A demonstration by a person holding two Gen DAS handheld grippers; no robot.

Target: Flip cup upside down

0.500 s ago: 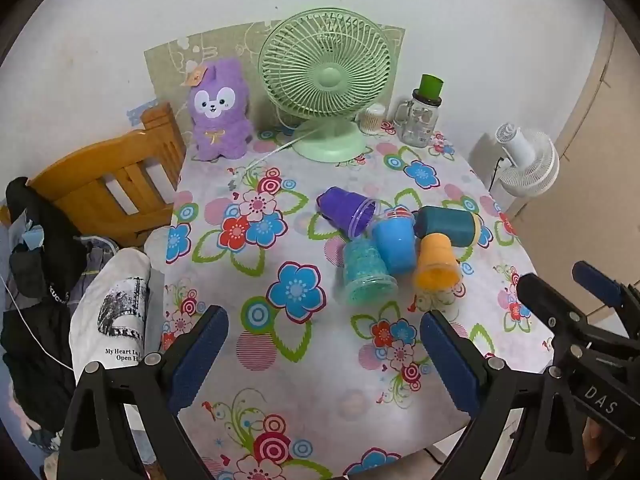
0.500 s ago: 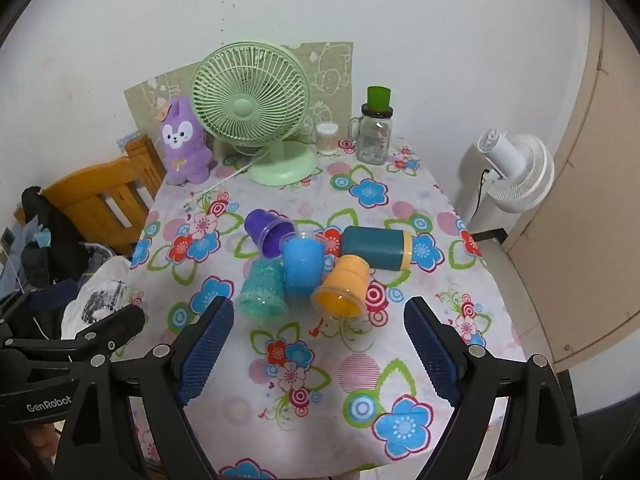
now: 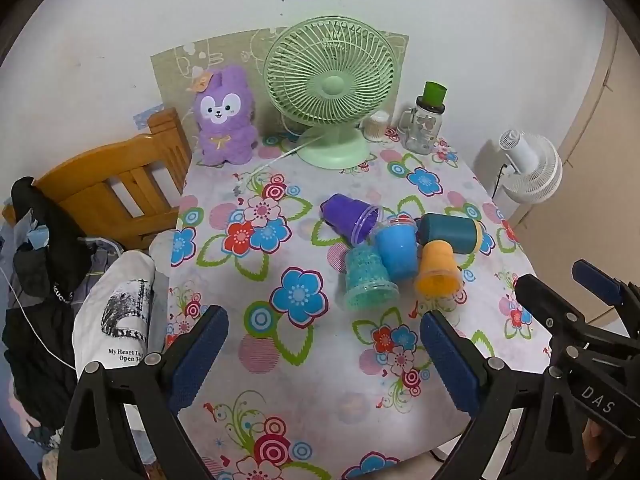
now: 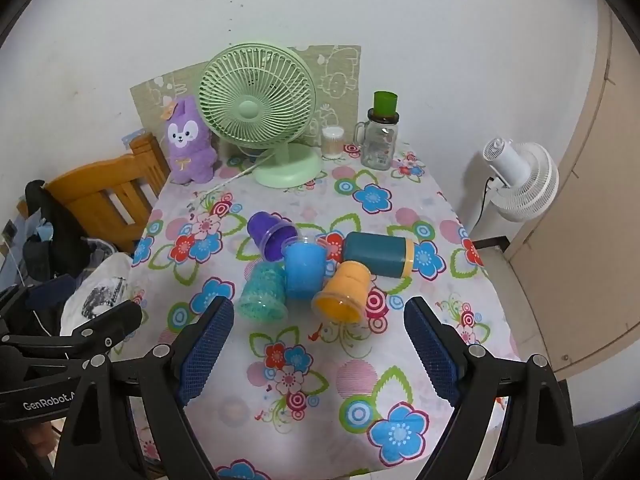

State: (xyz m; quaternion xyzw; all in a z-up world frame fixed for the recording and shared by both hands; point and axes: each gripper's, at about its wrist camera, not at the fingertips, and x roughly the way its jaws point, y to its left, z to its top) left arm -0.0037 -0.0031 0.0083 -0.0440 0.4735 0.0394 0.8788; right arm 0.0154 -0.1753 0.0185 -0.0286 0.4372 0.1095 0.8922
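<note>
Flowers cover the cloth on the bench (image 3: 224, 408), and a green fan (image 3: 332, 88) stands at the back by the wall. From the left wrist view, the left gripper (image 3: 324, 356) hangs wide and holds nothing, back from five cups lying in a heap: purple cup (image 3: 348, 216), blue cup (image 3: 398, 250), teal cup (image 3: 368, 276), orange cup (image 3: 438, 266) and dark cup (image 3: 450, 232). From the right wrist view, the right gripper (image 4: 320, 344) is spread and bare too, near the orange cup (image 4: 344, 288), likely waiting to pick one.
</note>
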